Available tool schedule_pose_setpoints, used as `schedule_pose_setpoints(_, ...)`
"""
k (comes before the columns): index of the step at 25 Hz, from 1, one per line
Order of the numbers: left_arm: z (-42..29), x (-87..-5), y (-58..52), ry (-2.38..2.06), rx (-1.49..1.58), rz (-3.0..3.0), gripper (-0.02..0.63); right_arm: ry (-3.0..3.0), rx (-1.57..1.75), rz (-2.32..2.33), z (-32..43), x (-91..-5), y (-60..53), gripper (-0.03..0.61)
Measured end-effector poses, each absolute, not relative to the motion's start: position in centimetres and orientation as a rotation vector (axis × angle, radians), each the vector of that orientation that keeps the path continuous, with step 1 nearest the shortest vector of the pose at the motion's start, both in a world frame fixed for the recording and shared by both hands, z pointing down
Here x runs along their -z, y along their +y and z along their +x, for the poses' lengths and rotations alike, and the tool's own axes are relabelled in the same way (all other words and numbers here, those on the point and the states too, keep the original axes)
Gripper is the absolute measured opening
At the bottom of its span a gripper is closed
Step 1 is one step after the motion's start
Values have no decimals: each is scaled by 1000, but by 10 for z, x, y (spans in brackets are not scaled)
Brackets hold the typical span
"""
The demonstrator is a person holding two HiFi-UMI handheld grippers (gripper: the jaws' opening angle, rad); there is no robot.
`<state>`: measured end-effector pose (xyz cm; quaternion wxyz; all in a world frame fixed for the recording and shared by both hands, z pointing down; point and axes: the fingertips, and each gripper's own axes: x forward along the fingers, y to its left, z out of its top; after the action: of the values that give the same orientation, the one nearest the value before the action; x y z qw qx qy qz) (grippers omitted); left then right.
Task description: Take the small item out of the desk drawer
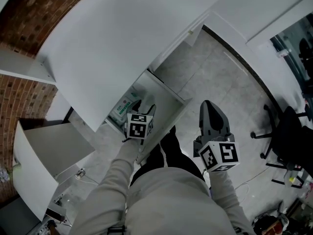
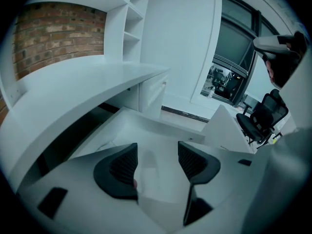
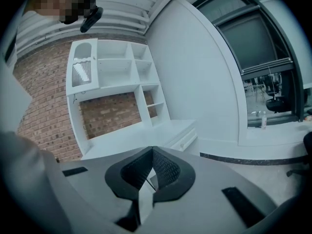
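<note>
Below, left hand-held gripper wide over drawer, packet half-hidden under desk; right hand-held gripper closed, empty.

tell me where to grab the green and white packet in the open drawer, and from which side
Probably its exposed end, from above. The packet lies flat in the drawer, its far part tucked under the desktop, so only the open top gives access. The left tongs, jaws apart, hang over the drawer.
</note>
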<state>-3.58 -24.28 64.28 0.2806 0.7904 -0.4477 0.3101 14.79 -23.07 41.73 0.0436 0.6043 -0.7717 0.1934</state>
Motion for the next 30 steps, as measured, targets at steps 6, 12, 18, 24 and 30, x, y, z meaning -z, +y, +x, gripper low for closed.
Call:
schedule_pose_setpoints(6, -38, -689, -239, -1174, -914, 2045, 263, -2335, -609, 1857, 153, -423, -234, 28)
schedule_pose_setpoints(12, -40, -720, -233, -1149, -981, 1963, 270, -2324, -615, 1852, 156, -426, -237, 28)
schedule_pose_setpoints(18, -40, -744, -222, -1101, -1053, 1883, 270, -2309, -630, 1848, 160, -432, -239, 28)
schedule_pose_setpoints(24, -42, -769, -218, -1064, -1092, 1821, 270, -2303, -642, 1838, 163, -435, -241, 28)
schedule_pose_setpoints(30, -38, -787, -212, -1024, -1152, 1783, 270, -2286, -656, 1830, 165, -440, -241, 28)
